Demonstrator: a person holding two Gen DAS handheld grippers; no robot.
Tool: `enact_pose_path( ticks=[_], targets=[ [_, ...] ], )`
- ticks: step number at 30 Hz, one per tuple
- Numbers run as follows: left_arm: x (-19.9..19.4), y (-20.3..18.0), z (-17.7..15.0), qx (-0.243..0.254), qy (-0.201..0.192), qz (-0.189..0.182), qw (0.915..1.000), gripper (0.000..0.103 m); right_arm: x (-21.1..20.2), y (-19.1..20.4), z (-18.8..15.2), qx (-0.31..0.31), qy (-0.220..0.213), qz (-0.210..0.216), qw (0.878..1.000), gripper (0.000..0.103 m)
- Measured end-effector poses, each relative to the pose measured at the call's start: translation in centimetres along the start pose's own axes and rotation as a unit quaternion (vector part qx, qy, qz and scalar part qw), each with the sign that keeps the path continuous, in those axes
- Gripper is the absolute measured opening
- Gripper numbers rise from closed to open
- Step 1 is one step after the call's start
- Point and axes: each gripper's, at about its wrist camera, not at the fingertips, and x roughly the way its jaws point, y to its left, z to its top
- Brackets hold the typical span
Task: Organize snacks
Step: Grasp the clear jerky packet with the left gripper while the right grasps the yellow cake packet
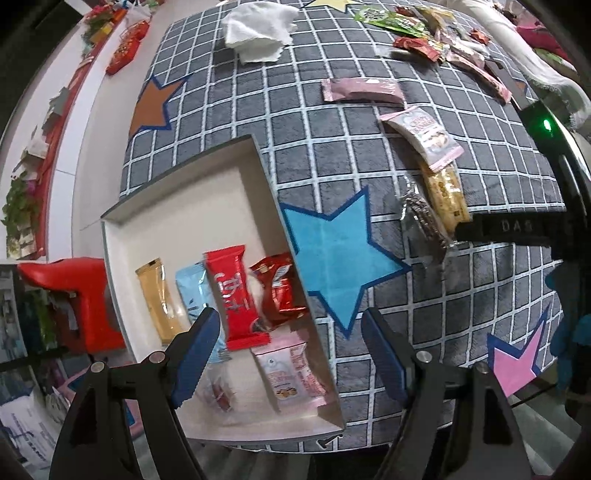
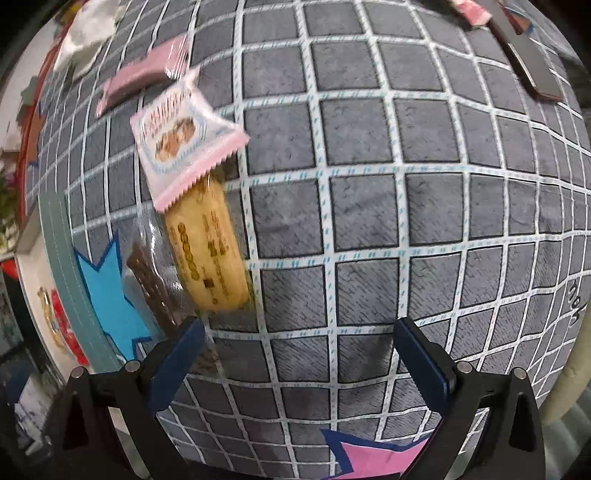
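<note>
A white box [image 1: 177, 206] sits at the table's left edge and holds several snack packs, among them a red pack [image 1: 232, 291]. My left gripper [image 1: 290, 354] is open and empty above the box's near right corner. My right gripper [image 2: 299, 358] is open and empty over the grid cloth, just right of a yellow biscuit pack [image 2: 208, 254], a dark chocolate pack [image 2: 151, 288] and a pink-edged cookie pack [image 2: 177, 129]. The right gripper's body shows in the left wrist view [image 1: 513, 227] beside the yellow pack [image 1: 445, 195].
A grey grid cloth [image 2: 369, 147] with coloured stars covers the table. A pink bar [image 1: 360, 89] lies further back, with a pile of mixed snacks [image 1: 424, 37] and white tissue [image 1: 258, 29] at the far end. A red stool [image 1: 74, 295] stands left of the box.
</note>
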Motion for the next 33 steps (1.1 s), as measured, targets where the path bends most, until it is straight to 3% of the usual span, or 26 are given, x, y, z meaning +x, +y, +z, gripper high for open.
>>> enact_pose_path(
  ticks=[5, 10, 14, 19, 25, 27, 28, 30, 31, 33],
  targets=[
    [0.0, -0.5, 0.2, 0.006, 0.000, 0.000, 1.0000, 0.082, -0.1, 1.1, 2.4, -0.023, -0.008, -0.027, 0.999, 0.103],
    [-0.1, -0.3, -0.1, 0.006, -0.004, -0.007, 0.9999, 0.082, 0.4, 4.4, 4.5, -0.044, -0.005, -0.029, 0.999, 0.103],
    [-0.1, 0.2, -0.2, -0.001, -0.004, -0.003, 1.0000, 0.082, 1.1, 8.7, 4.2, -0.083, -0.010, -0.077, 0.994, 0.103],
    [0.3, 0.9, -0.2, -0.015, 0.003, -0.011, 0.9998, 0.082, 1.7, 11.9, 3.8, -0.091, -0.012, -0.077, 0.993, 0.103],
    [0.5, 0.1, 0.3, -0.017, 0.008, -0.028, 0.9994, 0.082, 0.8, 10.3, 5.1, -0.104, 0.004, -0.078, 0.992, 0.103],
    [0.4, -0.4, 0.6, -0.016, 0.007, -0.034, 0.9993, 0.082, 0.6, 10.1, 4.7, -0.120, -0.017, -0.080, 0.989, 0.095],
    [0.4, -0.7, 0.7, -0.015, 0.006, -0.038, 0.9991, 0.082, 0.4, 9.5, 4.0, -0.129, -0.025, -0.080, 0.988, 0.086],
    [0.6, -1.4, 1.1, -0.015, 0.008, -0.044, 0.9989, 0.082, -0.3, 10.3, 3.8, -0.149, -0.037, -0.082, 0.985, 0.064],
    [0.8, -1.7, 1.3, -0.015, 0.010, -0.047, 0.9987, 0.082, -0.7, 10.7, 3.7, -0.161, -0.043, -0.083, 0.983, 0.044],
    [1.1, -2.3, 1.7, -0.020, 0.013, -0.055, 0.9982, 0.082, -1.1, 10.7, 4.0, -0.161, -0.039, -0.069, 0.984, 0.038]
  ],
)
